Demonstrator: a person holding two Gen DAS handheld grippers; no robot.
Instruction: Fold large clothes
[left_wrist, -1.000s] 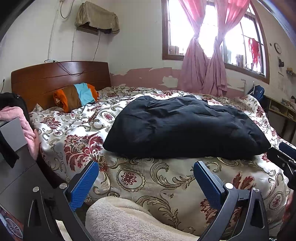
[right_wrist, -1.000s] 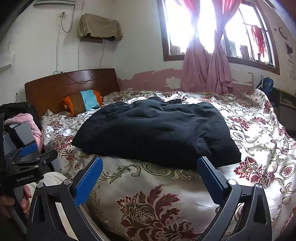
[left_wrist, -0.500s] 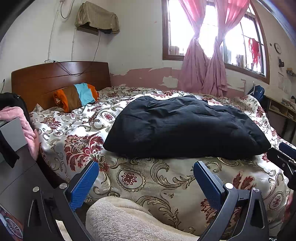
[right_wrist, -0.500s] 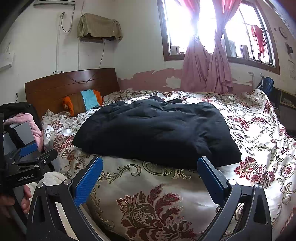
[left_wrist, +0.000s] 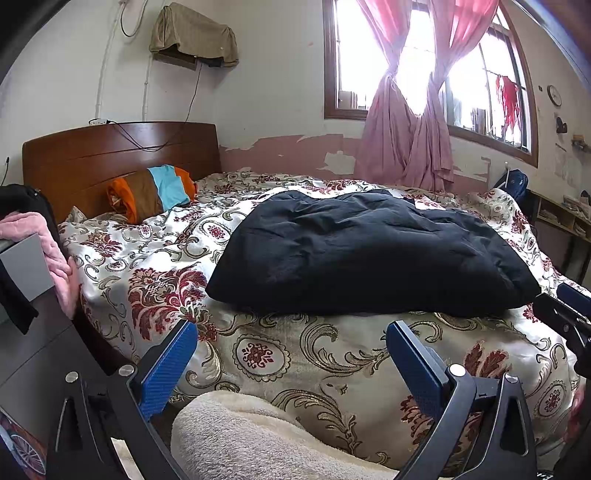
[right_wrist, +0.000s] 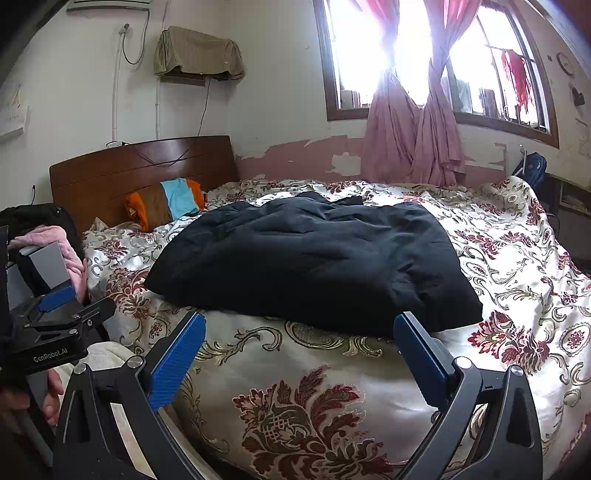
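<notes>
Left hand-held gripper (left_wrist: 291, 360) and right hand-held gripper (right_wrist: 300, 350), both with blue pads spread wide and nothing between them, held level in front of the near edge of the bed (left_wrist: 332, 365), apart from any cloth. In the right wrist view the left unit appears at the far left, gripped by a hand (right_wrist: 22, 398). A cream fleece cloth (left_wrist: 251, 439) lies just below the left jaws.

The task's thing, a large black padded garment (right_wrist: 314, 258), lies on the floral bedspread (right_wrist: 517, 266), roughly rectangular and puffy, its near hem close to the bed edge and just beyond both sets of fingertips. It appears already doubled over, so the remaining fold is judged partial.

Likely faults from here:
- The glossy bedspread sits directly under the hem; a low pinch could take bedspread together with garment and drag both.
- The thick padding may spring out of a shallow grip, or only the top layer may be caught, opening the stack.
- Unequal lifting by the two sides would skew the fold.
- Dark fabric against strong window (right_wrist: 424, 55) glare hides seams and corners.
</notes>
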